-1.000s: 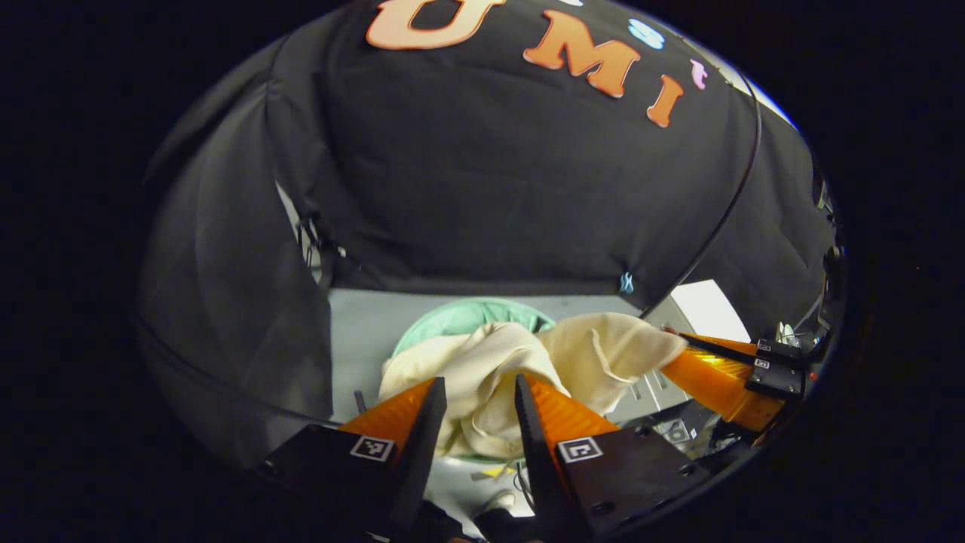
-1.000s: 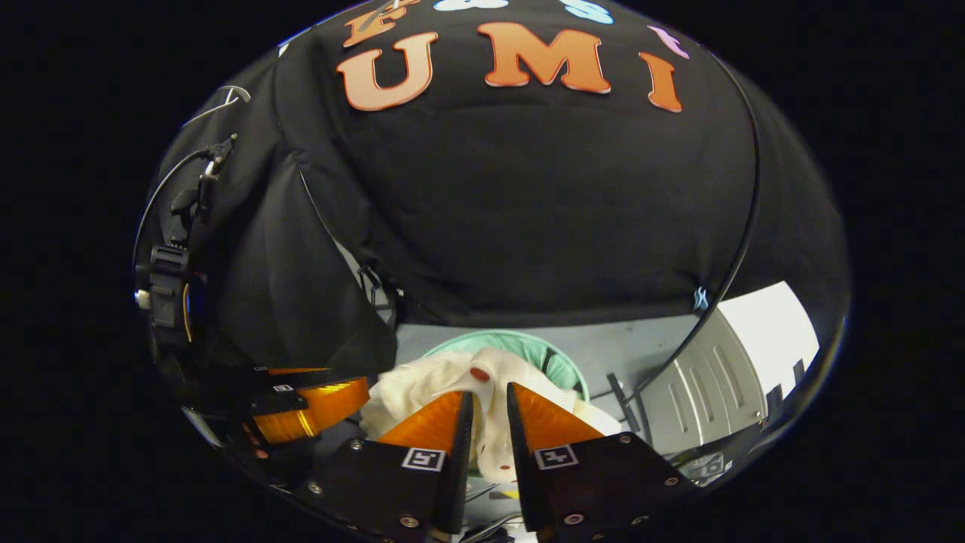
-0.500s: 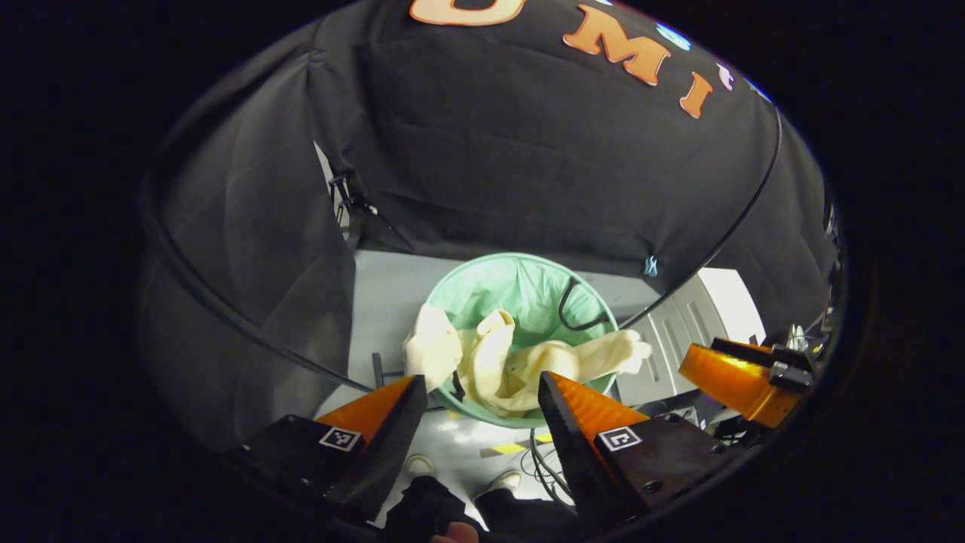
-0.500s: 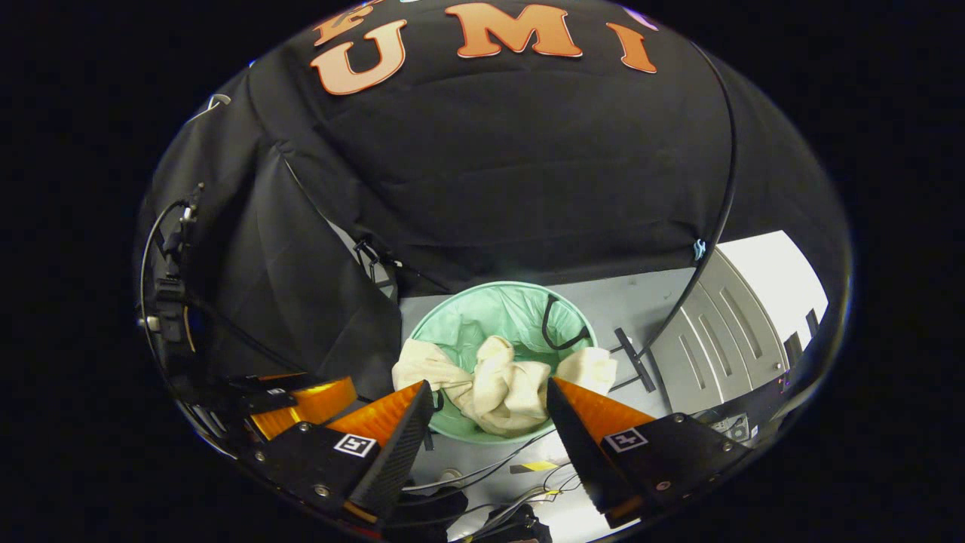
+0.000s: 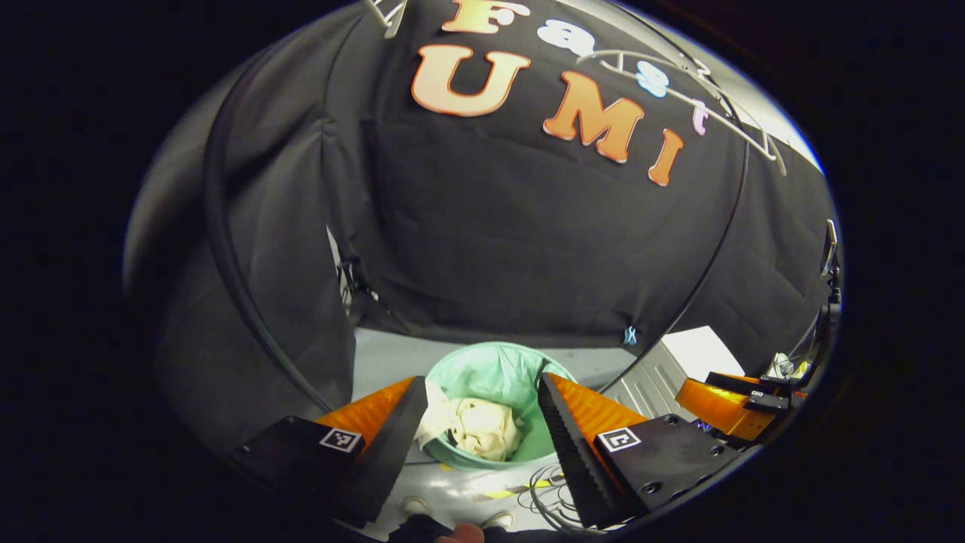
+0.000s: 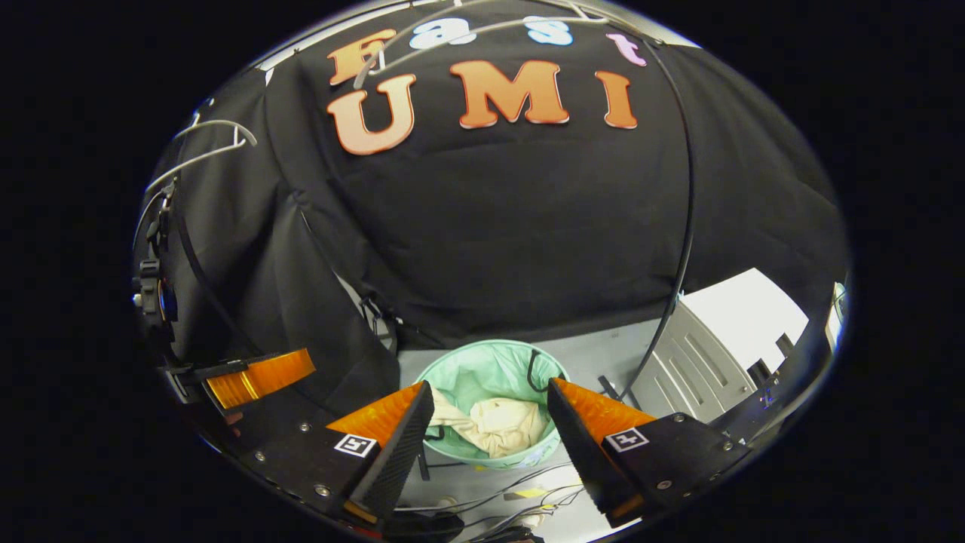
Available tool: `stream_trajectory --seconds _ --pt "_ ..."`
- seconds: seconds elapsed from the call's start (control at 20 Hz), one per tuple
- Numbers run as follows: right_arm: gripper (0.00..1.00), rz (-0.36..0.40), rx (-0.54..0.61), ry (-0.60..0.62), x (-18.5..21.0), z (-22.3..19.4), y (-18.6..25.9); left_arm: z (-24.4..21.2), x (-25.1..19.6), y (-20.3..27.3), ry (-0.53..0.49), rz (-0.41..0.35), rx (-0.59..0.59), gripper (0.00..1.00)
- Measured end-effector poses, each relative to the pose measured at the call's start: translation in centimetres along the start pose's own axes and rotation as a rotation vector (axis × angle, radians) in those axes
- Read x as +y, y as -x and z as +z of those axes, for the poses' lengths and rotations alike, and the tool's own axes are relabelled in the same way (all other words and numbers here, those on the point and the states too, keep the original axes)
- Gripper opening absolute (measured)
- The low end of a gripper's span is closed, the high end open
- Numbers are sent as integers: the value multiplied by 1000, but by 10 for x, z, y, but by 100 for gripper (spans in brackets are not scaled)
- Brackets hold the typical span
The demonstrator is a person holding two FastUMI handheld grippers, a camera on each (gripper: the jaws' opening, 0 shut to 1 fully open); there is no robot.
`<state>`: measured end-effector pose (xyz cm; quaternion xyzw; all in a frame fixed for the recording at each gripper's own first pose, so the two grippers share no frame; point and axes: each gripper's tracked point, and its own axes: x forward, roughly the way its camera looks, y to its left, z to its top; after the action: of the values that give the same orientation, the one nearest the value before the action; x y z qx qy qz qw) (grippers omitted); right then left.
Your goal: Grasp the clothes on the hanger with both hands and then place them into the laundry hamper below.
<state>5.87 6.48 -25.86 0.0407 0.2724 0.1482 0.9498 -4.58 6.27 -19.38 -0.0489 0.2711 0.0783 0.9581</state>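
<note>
clothes (image 5: 475, 426) are in the laundry hamper (image 5: 494, 369), a cream bundle crumpled at its bottom, with one fold lying up against the hamper's near-left rim. from the right gripper view the same: clothes (image 6: 497, 424) sit inside the hamper (image 6: 482, 369), nothing hanging outside it that i can see. left gripper (image 5: 476, 422) is above the hamper, jaws wide, holding nothing. right gripper (image 6: 490, 422) is also above the hamper, jaws wide, empty. the bare wire hanger (image 5: 678, 83) is high above the hamper, against the booth wall, no cloth on it. judgement: grasp and drop both look done, task is effectively complete. all that's left is pulling both grippers clear of the hamper. cables (image 6: 482, 486) lie on the floor just beside the hamper base.
</note>
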Motion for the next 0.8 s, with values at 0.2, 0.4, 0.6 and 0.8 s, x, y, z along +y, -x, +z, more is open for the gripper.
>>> stream_trajectory --seconds 0.2,0.4,0.6,0.8 --pt "94 -27 -145 9 -3 63 57 61 -19 38 -1 -31 -162 98" --pt "94 -75 -330 52 -13 135 112 118 -39 77 -10 -75 -310 97" --pt "94 -98 -457 50 -23 178 158 171 -48 115 7 -106 -451 97" --pt "94 -129 -543 61 -31 218 201 210 -47 140 8 -108 -548 100"
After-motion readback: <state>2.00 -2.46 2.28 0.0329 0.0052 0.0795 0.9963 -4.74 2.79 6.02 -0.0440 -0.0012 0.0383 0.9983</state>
